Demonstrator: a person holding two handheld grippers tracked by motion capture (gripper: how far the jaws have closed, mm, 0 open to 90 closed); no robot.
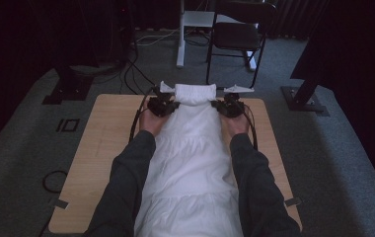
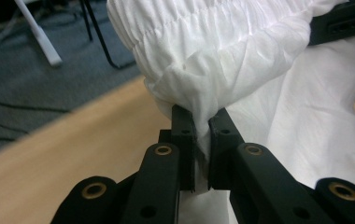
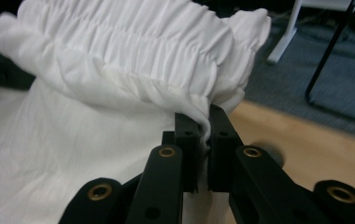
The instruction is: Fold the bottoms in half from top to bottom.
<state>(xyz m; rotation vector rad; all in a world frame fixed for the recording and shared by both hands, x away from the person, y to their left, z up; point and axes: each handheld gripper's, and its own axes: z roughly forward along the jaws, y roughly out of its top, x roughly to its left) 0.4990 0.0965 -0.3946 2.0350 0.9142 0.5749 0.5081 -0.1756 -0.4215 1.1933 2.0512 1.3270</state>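
Reached forward along wooden table (image 1: 101,148), forearms parallel. Left gripper (image 2: 202,122) and right gripper (image 3: 203,122) clamped on gathered waistband corners of white skirt (image 1: 190,148), lying lengthwise between arms.

garment (image 1: 190,148): white crinkled cloth | table (image 1: 101,143): matt wood | jaws: black plastic

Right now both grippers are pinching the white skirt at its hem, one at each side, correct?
Not the hem. Both gripper views show the left gripper and right gripper shut on the white skirt just under its gathered elastic waistband, one at each side.
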